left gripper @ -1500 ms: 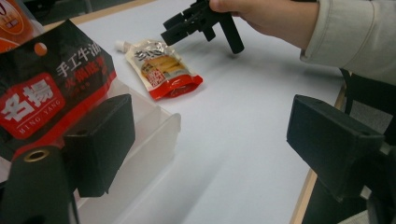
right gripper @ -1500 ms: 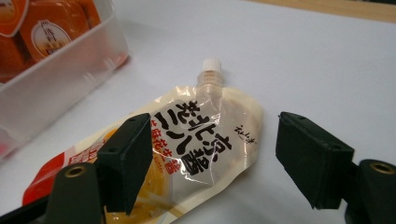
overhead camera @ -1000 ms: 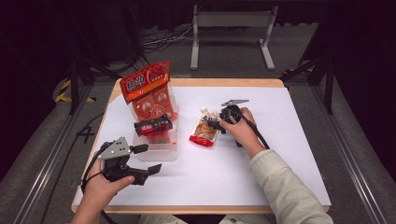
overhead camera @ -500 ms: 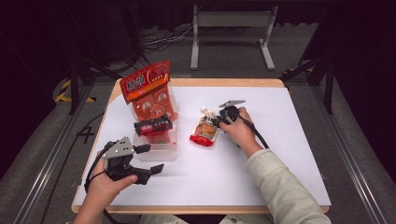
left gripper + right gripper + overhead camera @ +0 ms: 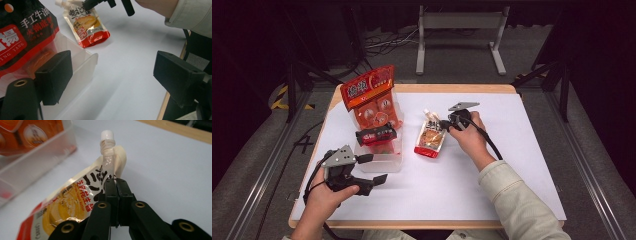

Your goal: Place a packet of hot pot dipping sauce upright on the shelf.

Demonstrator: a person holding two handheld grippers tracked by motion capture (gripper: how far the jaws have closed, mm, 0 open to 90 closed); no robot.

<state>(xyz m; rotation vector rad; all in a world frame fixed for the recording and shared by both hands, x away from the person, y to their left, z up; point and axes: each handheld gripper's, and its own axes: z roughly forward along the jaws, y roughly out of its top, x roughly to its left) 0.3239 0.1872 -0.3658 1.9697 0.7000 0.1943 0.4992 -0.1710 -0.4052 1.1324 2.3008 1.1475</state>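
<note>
While its jaws have just closed, the right gripper (image 5: 443, 123) clamps the upper edge of the spouted sauce pouch (image 5: 430, 138), which hangs tilted just left of it over the desk (image 5: 492, 120). Nearer the person, the left gripper (image 5: 373, 168) holds its jaws apart on nothing, beside the clear plastic tray (image 5: 382, 161).

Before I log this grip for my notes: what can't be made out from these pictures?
- Right gripper view: the right gripper has just closed on the spouted pouch; the jaws hide how much of its edge they pinch.
- High view: the pouch's print is too small to read.
- Left gripper view: the picture edge cuts off the red bag in the clear bin, and the left gripper's jaw covers part of it.
</note>
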